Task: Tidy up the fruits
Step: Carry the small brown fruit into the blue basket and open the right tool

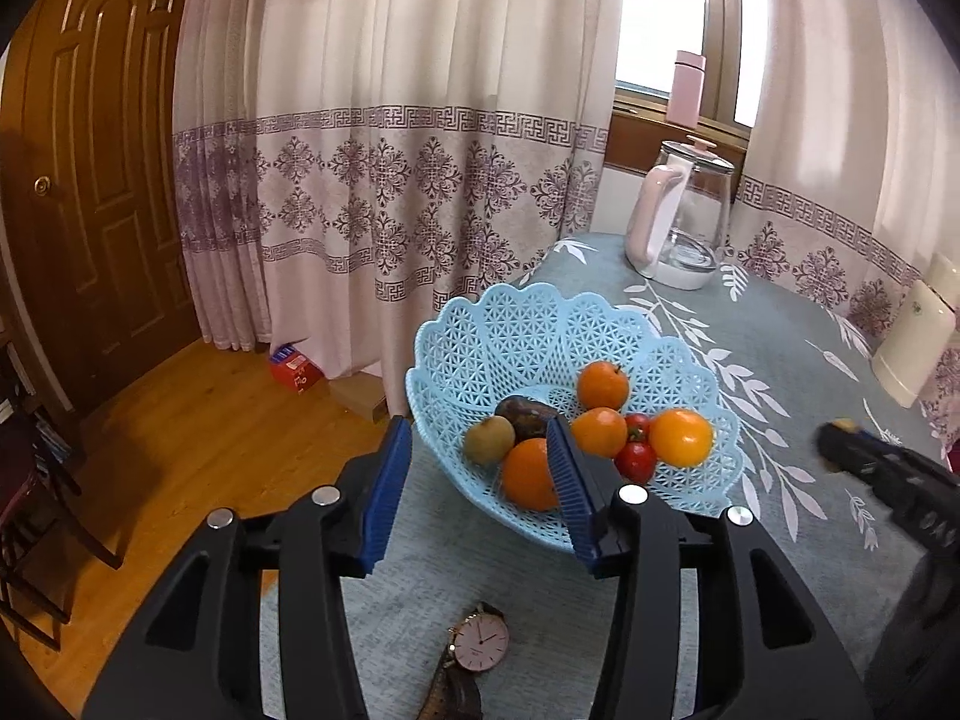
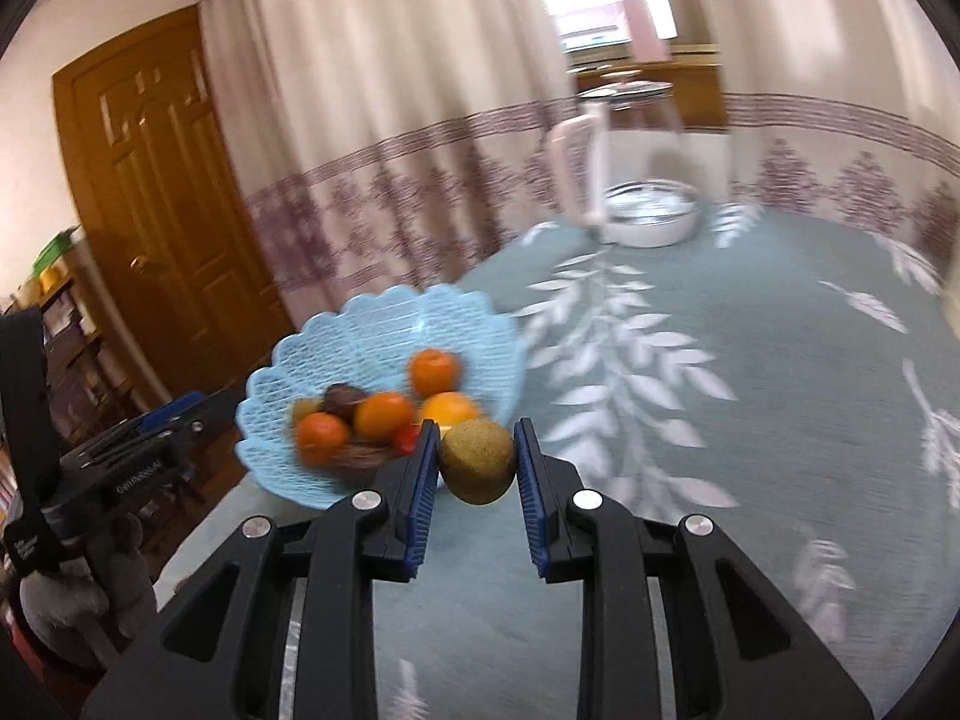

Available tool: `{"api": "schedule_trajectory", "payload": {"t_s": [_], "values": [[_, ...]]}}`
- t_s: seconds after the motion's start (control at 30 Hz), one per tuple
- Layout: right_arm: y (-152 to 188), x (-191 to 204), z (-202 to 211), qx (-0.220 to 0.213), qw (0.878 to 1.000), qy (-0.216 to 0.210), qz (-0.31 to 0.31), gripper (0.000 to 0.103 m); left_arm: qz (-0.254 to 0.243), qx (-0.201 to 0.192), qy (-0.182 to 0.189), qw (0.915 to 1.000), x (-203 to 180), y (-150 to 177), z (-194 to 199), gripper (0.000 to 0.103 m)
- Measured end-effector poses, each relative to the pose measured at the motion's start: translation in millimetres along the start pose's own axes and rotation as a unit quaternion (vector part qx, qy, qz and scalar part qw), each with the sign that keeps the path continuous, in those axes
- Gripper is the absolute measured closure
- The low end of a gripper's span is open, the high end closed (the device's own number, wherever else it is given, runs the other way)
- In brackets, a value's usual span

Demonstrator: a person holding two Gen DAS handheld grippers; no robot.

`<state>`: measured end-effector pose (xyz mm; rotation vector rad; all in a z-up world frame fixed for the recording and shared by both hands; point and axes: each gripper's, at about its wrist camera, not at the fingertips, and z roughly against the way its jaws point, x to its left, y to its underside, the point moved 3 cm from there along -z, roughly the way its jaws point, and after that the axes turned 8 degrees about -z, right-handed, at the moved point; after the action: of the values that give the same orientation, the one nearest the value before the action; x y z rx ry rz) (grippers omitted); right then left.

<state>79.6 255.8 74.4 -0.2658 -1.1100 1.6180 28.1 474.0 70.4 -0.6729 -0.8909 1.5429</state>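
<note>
Right wrist view: right gripper (image 2: 474, 456) clamps brownish-green fruit (image 2: 477, 461), just near of blue basket (image 2: 384, 324). Left gripper (image 1: 480, 456) spread wide, empty, before basket, watch (image 1: 480, 641) below.

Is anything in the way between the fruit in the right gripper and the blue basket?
Nothing visible. The right gripper holds the kiwi just short of the basket rim, with only bare tablecloth between.
</note>
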Motion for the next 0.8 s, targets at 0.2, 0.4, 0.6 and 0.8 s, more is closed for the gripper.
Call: {"api": "schedule_trajectory", "payload": {"t_s": [0.2, 0.4, 0.6, 0.8], "values": [[4.2, 28.1, -22.4, 0.022, 1.0, -0.018, 0.009, 0.077, 0.011, -0.003, 0.004, 0.9999, 4.8, -2.7, 3.0, 0.054], [6.3, 33.5, -42.3, 0.038, 0.999, -0.014, 0.007, 0.077, 0.025, 0.001, 0.002, 0.9997, 11.8, -2.4, 2.0, 0.047], [8.3, 30.9, -42.3, 0.035, 0.999, -0.006, 0.001, 0.062, 0.027, -0.002, 0.001, 0.9996, 13.8, -2.8, 2.9, 0.04], [12.5, 19.4, -29.3, 0.023, 1.0, 0.002, -0.018, 0.053, 0.007, -0.008, -0.016, 0.9998, 11.8, -3.5, 4.0, 0.02]]}}
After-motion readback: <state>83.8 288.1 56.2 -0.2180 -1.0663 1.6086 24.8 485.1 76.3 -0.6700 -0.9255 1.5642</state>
